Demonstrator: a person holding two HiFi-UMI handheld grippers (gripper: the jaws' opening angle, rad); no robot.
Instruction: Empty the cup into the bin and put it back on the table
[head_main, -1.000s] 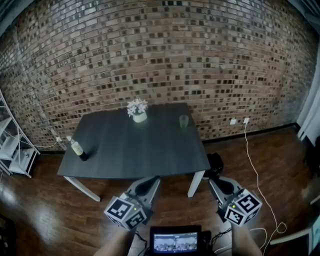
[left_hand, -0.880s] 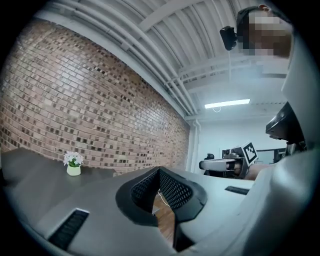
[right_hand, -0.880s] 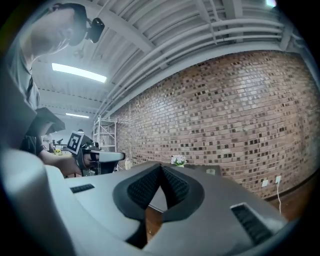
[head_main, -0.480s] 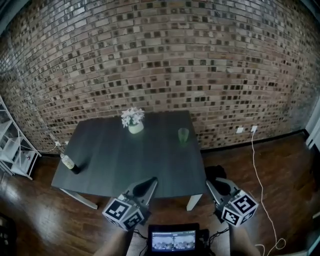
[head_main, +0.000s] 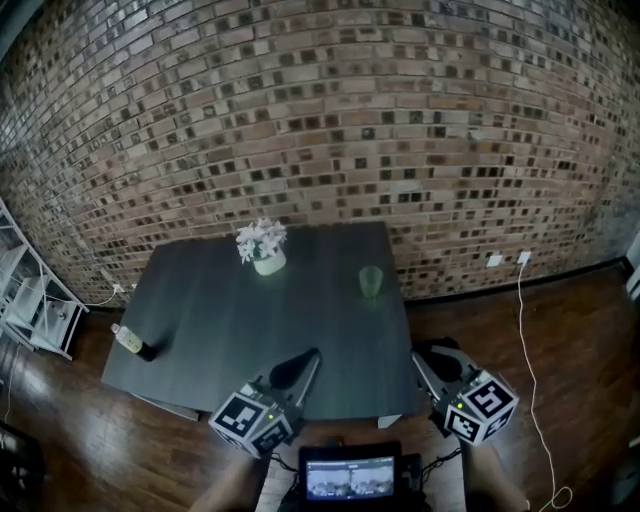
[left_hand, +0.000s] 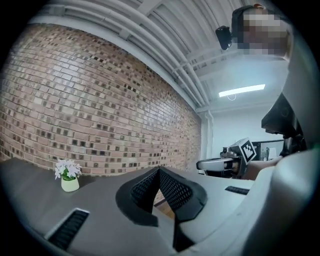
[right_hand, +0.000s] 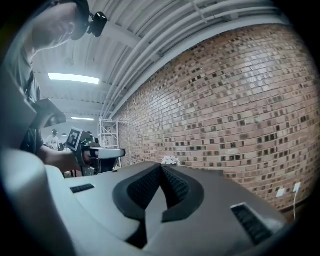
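Head view showed both claws held low at the near edge of the counter (head_main: 250, 330), each with its jaws pressed together on nothing: the left claw (head_main: 308, 358) and the right claw (head_main: 420, 358). Each claw's own view confirmed that the ribbed pads met at the tips with nothing between them.

The cup (head_main: 371, 280) stood upright ahead of the right claw and a little to its left, well apart from it, near the counter's far right corner. Neither claw had touched it, so this looked like the approach, with the grasp not yet begun. The next move would probably call for the right claw to spread its jaws, reach across the counter, close on the cup's wall and keep it upright until it was over the bin.

The cup was translucent green, and what it held could not be made out. A pot (head_main: 266, 262) ahead of the left claw held white flowers. A bottle (head_main: 133, 342) stood far to that claw's left. A dark thing (head_main: 440, 345) on the floor just beside the right claw was perhaps the bin, its inside hidden.
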